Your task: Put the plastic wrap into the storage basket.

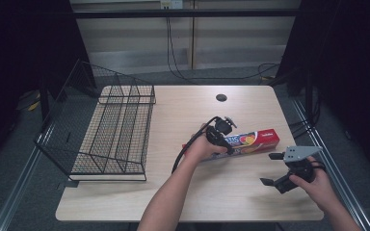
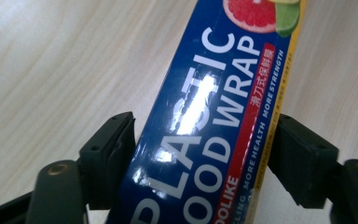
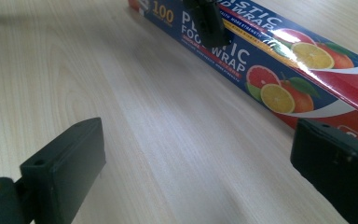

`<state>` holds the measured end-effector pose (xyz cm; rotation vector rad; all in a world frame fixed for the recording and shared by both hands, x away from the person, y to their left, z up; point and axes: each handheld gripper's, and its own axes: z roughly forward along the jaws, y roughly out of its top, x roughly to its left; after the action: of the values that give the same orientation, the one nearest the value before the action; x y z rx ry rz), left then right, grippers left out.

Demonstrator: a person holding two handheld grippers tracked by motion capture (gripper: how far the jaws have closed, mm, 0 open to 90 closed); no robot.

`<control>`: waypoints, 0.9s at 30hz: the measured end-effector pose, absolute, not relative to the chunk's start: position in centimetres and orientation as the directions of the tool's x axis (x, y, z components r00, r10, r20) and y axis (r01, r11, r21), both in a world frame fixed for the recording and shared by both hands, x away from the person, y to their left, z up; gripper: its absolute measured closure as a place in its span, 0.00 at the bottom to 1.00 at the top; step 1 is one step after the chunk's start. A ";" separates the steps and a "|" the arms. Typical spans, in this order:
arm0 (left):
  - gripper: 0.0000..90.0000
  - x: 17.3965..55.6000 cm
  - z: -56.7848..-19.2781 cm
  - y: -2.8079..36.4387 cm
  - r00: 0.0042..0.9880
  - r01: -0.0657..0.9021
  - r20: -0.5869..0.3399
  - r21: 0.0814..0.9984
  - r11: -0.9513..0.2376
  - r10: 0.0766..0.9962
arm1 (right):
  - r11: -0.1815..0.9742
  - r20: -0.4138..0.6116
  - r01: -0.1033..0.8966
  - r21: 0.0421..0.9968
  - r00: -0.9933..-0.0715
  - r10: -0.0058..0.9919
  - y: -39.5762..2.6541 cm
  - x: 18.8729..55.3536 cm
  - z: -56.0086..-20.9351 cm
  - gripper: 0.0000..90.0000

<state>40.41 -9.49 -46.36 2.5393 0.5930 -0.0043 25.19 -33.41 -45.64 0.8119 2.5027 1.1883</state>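
Blue-and-red cardboard box of plastic wrap [image 1: 243, 143] lies flat on the pale wood surface [image 1: 183, 192], right of the middle, its long side running left to right. Black wire rack [image 1: 111, 132] stands at the left edge, well apart from the box.

Left tongs [image 2: 200, 154] come down over the box near its left half. In the left gripper view both black jaws stand against the box's two long edges, narrowed to the box's width; the pads look to be touching the cardboard on each side. No lift yet, as far as can be judged: the box sits on the wood.

Right tongs [image 1: 274, 169] hover near the box's right end, just in front of it, jaws wide with nothing between them. In the right gripper view the box [image 3: 279, 70] runs across the top, clear of both jaws.

Notes for the grip: the box is long and light, held off-centre, so it will likely tip at the far end. Squeeze only until the cardboard stops sliding; more will crush the sides. Keep the jaws square across the width, not skewed. Lift level and slowly, or bring the right tongs onto the free end first.
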 end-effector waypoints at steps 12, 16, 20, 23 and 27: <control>0.37 39.9 -46.1 -9.7 0.891 0.449 -0.158 0.457 -0.768 0.426 | 0.505 0.012 0.374 0.778 -0.812 0.583 -33.4 25.2 -45.5 0.03; 0.36 40.1 -46.4 -10.2 0.889 0.452 -0.169 0.470 -0.758 0.426 | 0.504 0.014 0.376 0.778 -0.812 0.584 -33.3 25.2 -45.6 0.03; 0.37 40.4 -46.6 -11.0 0.897 0.438 -0.163 0.464 -0.770 0.411 | 0.507 0.013 0.375 0.776 -0.814 0.581 -33.2 25.3 -45.6 0.03; 0.38 40.5 -46.7 -11.1 0.895 0.442 -0.168 0.461 -0.770 0.413 | 0.508 0.014 0.375 0.776 -0.815 0.579 -33.2 25.3 -45.6 0.03; 0.40 40.4 -46.6 -11.2 0.901 0.431 -0.160 0.455 -0.779 0.404 | 0.514 0.009 0.368 0.775 -0.819 0.574 -33.2 25.4 -45.6 0.03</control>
<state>40.41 -11.23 -46.56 2.5700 0.6033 -0.0733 25.36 -33.20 -45.61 0.7970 2.5082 1.1951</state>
